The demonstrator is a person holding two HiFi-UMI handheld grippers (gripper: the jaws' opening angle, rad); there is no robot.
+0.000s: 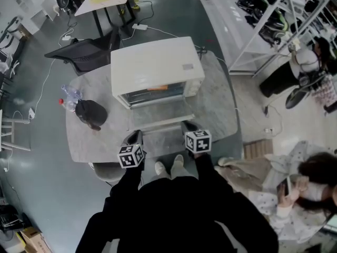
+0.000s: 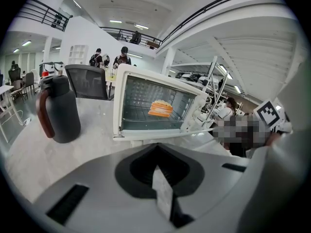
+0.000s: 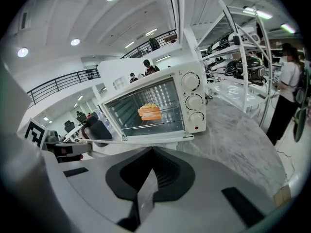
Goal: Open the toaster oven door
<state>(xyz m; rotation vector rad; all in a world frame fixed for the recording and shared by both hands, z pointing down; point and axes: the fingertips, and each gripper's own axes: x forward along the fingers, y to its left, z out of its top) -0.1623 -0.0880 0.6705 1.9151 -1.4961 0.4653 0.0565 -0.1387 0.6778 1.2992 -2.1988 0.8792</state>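
The white toaster oven (image 1: 158,70) stands mid-table with its glass door (image 1: 163,123) folded down flat toward me. An orange piece of food (image 1: 158,88) lies on the rack inside. My left gripper (image 1: 135,137) hovers just off the door's front left corner, shut and holding nothing. My right gripper (image 1: 188,126) is at the door's front right corner, also shut and empty. In the left gripper view the oven (image 2: 155,108) faces me beyond the shut gripper (image 2: 160,181). The right gripper view shows the oven (image 3: 155,106), its lowered door (image 3: 146,140) and the shut gripper (image 3: 146,193).
A black jug (image 1: 90,113) and a plastic water bottle (image 1: 70,94) stand left of the oven on the marble table (image 1: 221,109). A black chair (image 1: 79,54) is behind. White shelving (image 1: 274,20) and people are off to the right.
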